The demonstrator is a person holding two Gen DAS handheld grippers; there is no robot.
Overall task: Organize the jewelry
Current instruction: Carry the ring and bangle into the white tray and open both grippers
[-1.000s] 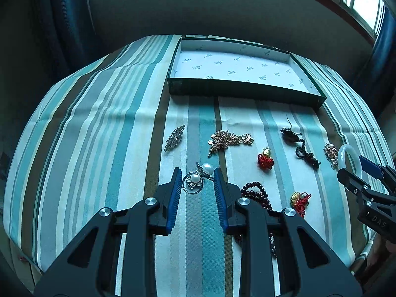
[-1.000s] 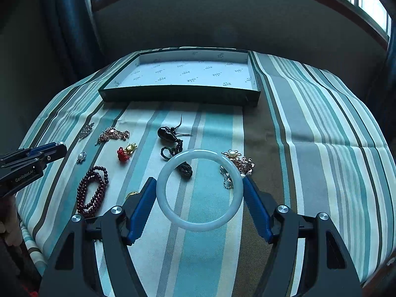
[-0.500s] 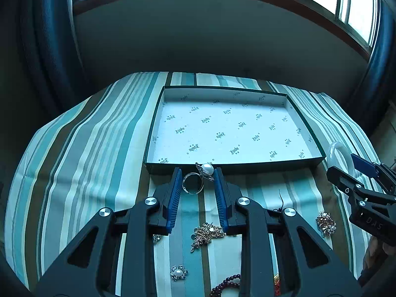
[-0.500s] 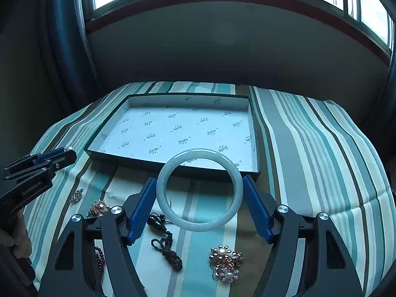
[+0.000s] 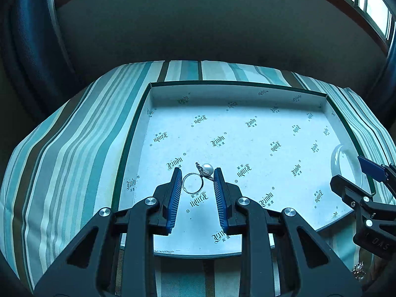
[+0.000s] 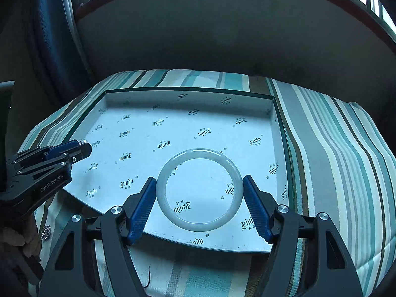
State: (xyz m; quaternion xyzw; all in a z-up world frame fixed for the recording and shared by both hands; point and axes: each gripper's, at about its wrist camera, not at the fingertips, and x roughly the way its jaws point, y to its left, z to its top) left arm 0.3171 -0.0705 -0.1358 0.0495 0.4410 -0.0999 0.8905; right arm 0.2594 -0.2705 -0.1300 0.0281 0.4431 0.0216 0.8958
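Bangle [image 6: 198,224] seemingly between fingers [image 6: 142,209]

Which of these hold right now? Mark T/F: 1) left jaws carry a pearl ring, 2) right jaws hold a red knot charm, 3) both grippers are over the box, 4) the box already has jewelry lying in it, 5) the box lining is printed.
1) The left gripper holds a pearl ring. True.
2) The right gripper holds a red knot charm. False: it holds a pale bangle.
3) Both grippers are over the box. True.
4) Jewelry already lies in the box. False: only the printed lining shows.
5) The lining is printed with logos. True.
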